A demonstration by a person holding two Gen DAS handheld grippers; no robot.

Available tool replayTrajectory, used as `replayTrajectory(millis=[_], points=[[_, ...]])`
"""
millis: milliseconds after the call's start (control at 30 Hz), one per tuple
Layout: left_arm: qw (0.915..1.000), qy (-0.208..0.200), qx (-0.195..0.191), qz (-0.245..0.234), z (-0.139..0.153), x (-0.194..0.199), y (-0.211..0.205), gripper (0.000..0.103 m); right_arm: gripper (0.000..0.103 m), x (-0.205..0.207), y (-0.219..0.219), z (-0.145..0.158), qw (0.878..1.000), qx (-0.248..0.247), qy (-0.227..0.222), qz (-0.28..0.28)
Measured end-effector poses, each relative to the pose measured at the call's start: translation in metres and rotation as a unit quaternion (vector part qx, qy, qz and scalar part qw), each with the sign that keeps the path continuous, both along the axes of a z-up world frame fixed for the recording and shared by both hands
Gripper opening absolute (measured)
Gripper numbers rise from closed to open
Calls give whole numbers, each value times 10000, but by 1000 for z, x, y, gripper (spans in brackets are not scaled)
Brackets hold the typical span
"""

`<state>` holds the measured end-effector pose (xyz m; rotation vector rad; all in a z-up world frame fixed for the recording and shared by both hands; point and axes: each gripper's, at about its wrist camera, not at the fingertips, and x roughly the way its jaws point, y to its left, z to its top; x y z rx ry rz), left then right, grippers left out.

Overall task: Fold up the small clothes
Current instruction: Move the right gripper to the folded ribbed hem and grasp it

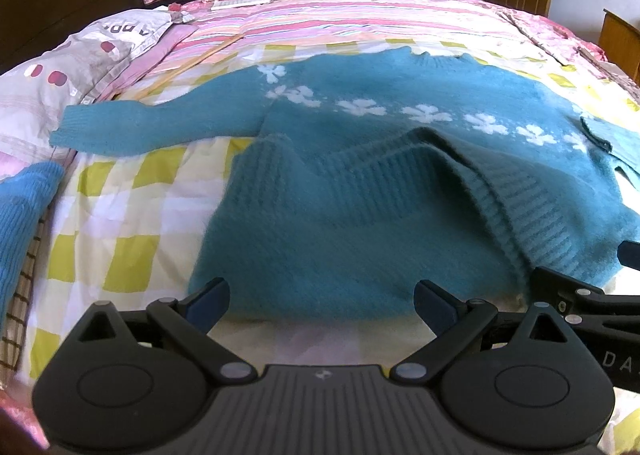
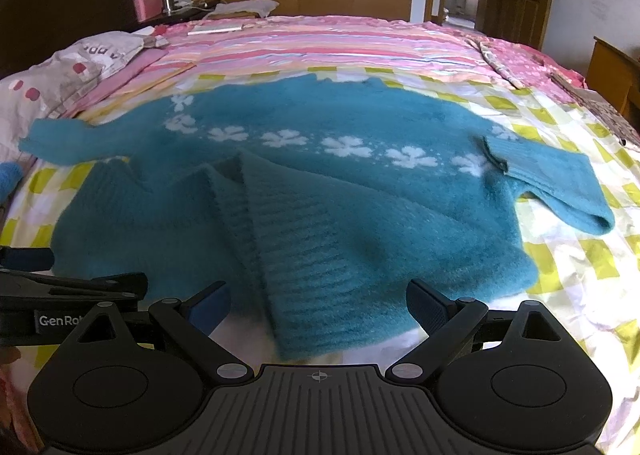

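Black-framed and blue-padded, the left gripper (image 1: 322, 301) stood with its jaws spread wide and nothing between them, poised just short of the near edge of the teal sweater (image 1: 360, 175). The right gripper (image 2: 318, 303) was likewise wide and empty, beside its partner and aimed at the same edge; each tool showed at the margin of the other's view, so the two hung close together and roughly level.

The sweater lay flat on the yellow-checked sheet (image 2: 560, 255) of the bed, its ribbed hem (image 2: 280, 255) already turned up over the body toward the band of white flowers (image 2: 344, 147). The right sleeve (image 2: 560, 183) was doubled back; the left sleeve (image 1: 140, 127) remained stretched out toward the pillow (image 1: 60, 75). In my judgement, the spread jaws at the folded edge indicated readiness to pinch it for a further fold.
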<state>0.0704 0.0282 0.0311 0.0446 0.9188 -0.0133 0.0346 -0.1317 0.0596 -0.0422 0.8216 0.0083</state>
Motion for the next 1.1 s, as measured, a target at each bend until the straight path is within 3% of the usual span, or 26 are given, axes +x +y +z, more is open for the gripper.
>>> replayTrajectory(millis=[267, 700, 1000, 1100], points=[[9998, -209, 11, 34, 7, 12, 18, 103, 95, 5, 8, -4, 9995, -260, -105, 158], [9997, -124, 168, 85, -4, 22, 33, 103, 95, 23, 9, -9, 9980, -571, -180, 188], [9997, -98, 213, 53, -9, 27, 36, 103, 95, 34, 7, -18, 9980, -596, -58, 220], [9997, -130, 189, 36, -10, 28, 40, 103, 89, 39, 3, -21, 9985, -477, 31, 263]])
